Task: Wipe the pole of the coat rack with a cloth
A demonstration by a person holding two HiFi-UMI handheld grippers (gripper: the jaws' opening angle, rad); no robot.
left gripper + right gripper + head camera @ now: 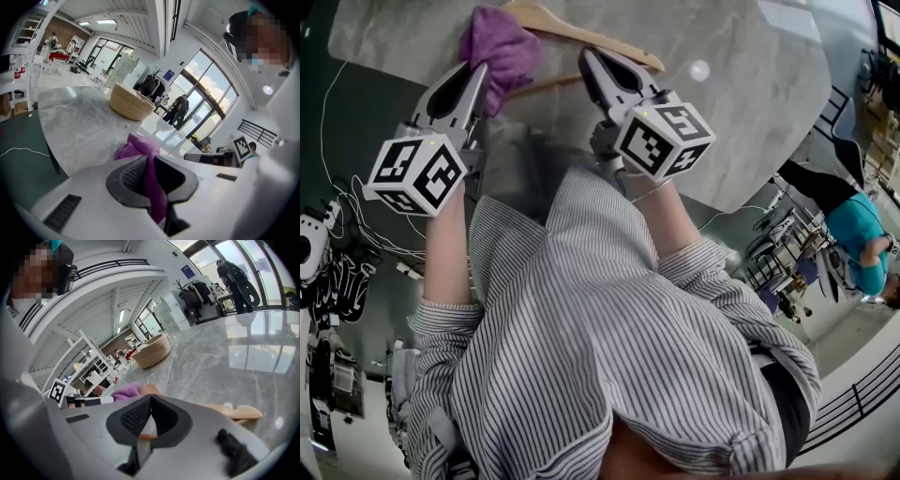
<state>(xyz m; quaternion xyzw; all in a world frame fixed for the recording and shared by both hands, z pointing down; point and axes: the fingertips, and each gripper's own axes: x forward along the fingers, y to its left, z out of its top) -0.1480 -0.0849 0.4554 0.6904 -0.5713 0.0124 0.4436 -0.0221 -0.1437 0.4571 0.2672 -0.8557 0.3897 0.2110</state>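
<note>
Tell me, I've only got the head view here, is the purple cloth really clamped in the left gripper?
Observer: Yes. The left gripper view shows the left gripper with its fingers shut on the purple cloth.
Operator: Any coat rack nearby?
Observer: Yes, a coat rack hung with dark coats stands beyond the far edge of the table.
Operator: Anything else on the table out of my sight?
Observer: A woven basket sits on its far side.

Bright daylight from windows [206,89]; glare on marble table [253,352]; strong fisheye distortion, dark vignetted corners.
</note>
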